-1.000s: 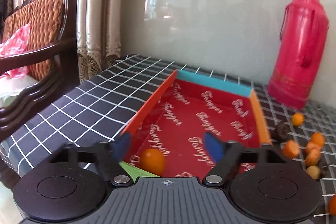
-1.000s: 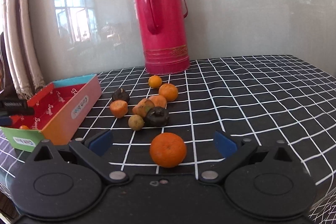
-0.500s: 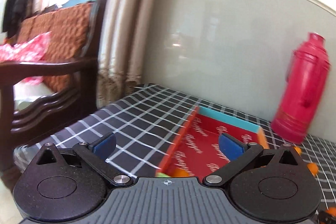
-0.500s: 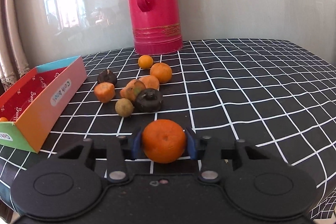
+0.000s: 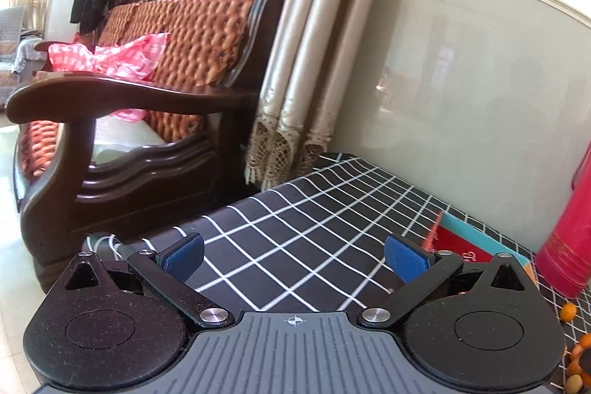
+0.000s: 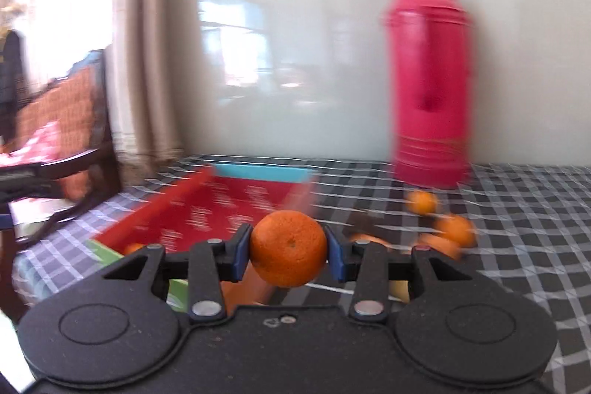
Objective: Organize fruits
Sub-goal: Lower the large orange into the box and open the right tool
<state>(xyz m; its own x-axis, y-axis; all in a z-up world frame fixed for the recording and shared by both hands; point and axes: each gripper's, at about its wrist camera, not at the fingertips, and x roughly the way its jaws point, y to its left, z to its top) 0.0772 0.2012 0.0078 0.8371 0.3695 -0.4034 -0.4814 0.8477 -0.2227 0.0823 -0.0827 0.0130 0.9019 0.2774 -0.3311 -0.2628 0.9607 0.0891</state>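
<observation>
My right gripper [image 6: 289,255] is shut on an orange tangerine [image 6: 289,253] and holds it above the table, near the front right corner of the red box [image 6: 236,205]. One small orange fruit [image 6: 133,248] lies inside the box at its near left. Several loose fruits [image 6: 454,231] lie on the checked cloth to the right of the box. My left gripper [image 5: 293,255] is open and empty, over the black checked tablecloth [image 5: 295,231] left of the box [image 5: 461,248]. The right wrist view is blurred by motion.
A tall red thermos [image 6: 430,80] stands at the back by the wall; its edge shows in the left wrist view [image 5: 569,239]. A wooden sofa [image 5: 147,120] and curtains [image 5: 306,61] are left of the table. A few fruits [image 5: 578,353] show at the far right.
My right gripper closed on the tangerine, lifted it and swung left toward the box. My left gripper opened wide, left the box and swung left, away from it.
</observation>
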